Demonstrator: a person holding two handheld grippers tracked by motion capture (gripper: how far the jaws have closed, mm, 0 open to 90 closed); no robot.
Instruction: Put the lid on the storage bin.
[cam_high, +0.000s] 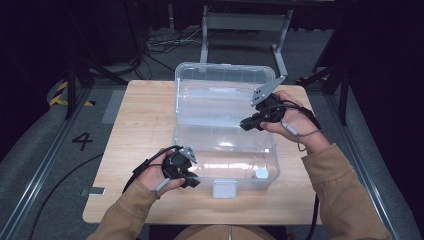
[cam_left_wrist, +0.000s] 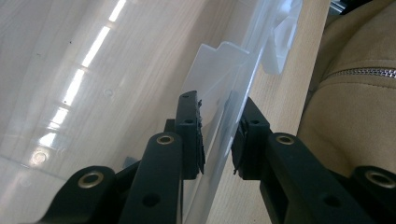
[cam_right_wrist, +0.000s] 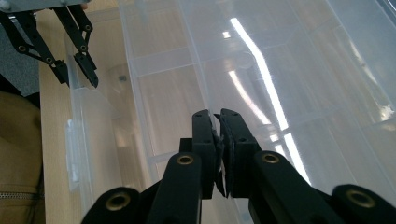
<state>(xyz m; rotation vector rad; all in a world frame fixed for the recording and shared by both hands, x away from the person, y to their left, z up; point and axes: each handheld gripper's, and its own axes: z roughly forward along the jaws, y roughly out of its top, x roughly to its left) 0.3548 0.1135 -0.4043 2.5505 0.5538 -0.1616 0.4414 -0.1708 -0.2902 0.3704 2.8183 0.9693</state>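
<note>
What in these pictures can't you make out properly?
- Left gripper, left gripper view: the box wall stands between its pads; contact is unclear.
- Right gripper, right gripper view: too close to tell whether it pinches anything.
- White object, high view: too small to identify.

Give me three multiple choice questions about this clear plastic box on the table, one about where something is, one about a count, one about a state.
1. Where is the left gripper?
A. at the box's near wall
B. on the lid
C. on the floor

2. How many grippers are at the clear box?
A. one
B. two
C. three

3. What state is the lid in?
A. closed
B. open, swung back
C. removed

Answers: 1 A, its jaws straddle the near wall. 2 B, the right gripper is at the far rim. 3 B, the lid stands behind the box.
</note>
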